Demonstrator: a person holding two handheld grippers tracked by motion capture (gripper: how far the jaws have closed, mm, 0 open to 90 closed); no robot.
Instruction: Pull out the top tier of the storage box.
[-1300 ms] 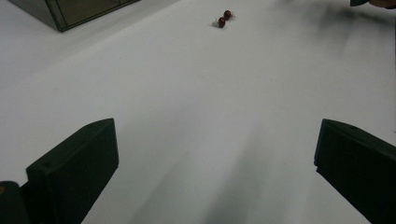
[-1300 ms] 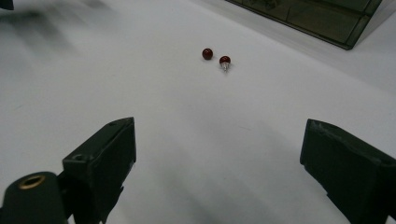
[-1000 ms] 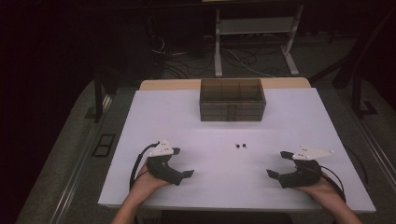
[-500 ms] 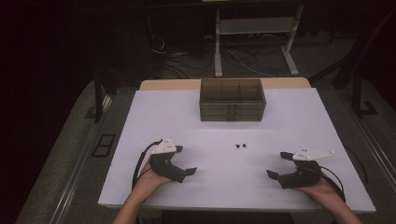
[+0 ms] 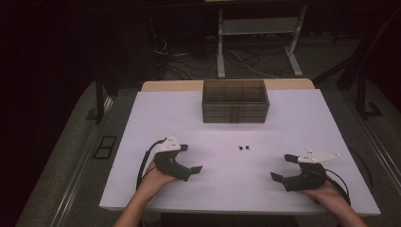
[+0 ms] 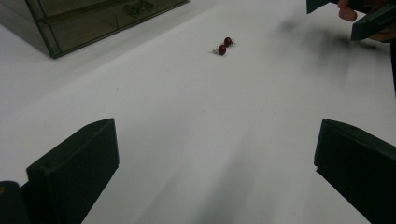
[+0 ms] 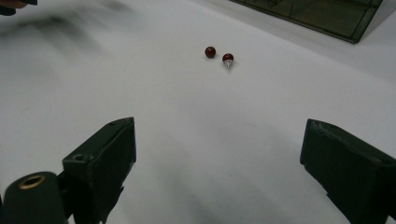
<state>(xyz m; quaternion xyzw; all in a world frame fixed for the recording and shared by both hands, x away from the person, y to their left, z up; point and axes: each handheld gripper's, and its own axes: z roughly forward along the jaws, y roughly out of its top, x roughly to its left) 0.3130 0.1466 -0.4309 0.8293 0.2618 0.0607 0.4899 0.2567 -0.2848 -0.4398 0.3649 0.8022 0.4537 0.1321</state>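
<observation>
My left hand-held gripper (image 5: 191,169) hovers low over the desk (image 5: 142,123), jaws spread wide and empty. My right hand-held gripper (image 5: 278,176) is the same, wide open, holding nothing. Between them, a little farther out, lie two small red studs (image 5: 244,148), just beside each other, near the tinted box (image 5: 235,101). They look tiny and round, and that is the risk: these broad jaws could nudge one and send it rolling, or pinch both at once. A stud squeezed off-centre could pop free and skitter across the smooth white surface.
</observation>
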